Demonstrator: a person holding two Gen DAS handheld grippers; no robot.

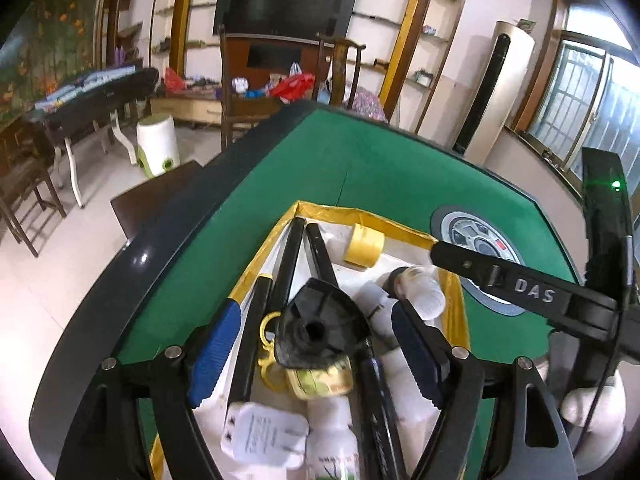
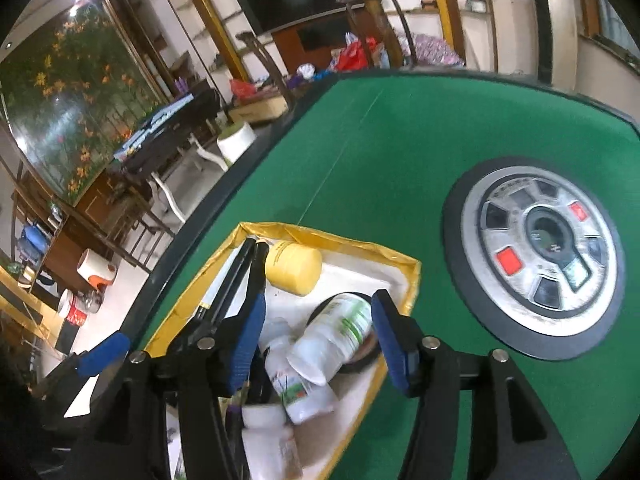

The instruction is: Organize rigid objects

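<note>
A: What is taking up most of the left wrist view?

B: The green felt table [image 1: 384, 160] is filling it, its dark rim [image 1: 132, 280] curving from 7 o'clock up to 12. The round control dial [image 1: 476, 240] is sitting in the felt at 3 o'clock. Behind, a dark screen [image 1: 286, 0] is hanging at 12 o'clock and a white floor-standing air conditioner [image 1: 500, 88] is standing at 2 o'clock.

A: And the things being organized?

B: They are lying in the yellow-edged tray [image 1: 384, 220] at centre. The black rods [image 1: 288, 264] are leaning along its 10 o'clock side, the yellow tape roll [image 1: 362, 246] is resting at 12, and the white bottles [image 2: 340, 332] are piling up in the middle. A white plug adapter [image 1: 262, 434] is lying at 6 o'clock.

A: How are the grippers standing?

B: The left gripper [image 1: 316, 340] is hanging wide above a black funnel-shaped piece [image 1: 320, 330], its blue pads [image 1: 214, 352] touching nothing. The right gripper [image 2: 316, 344] is standing narrower but open, a bottle lying between its pads without contact.

A: Anything hard to read?

B: The bottle labels are blurring. The lower tray is being cut off by the gripper frames, and the yellow ring [image 1: 270, 322] beside the funnel piece is partly hiding under it.
</note>
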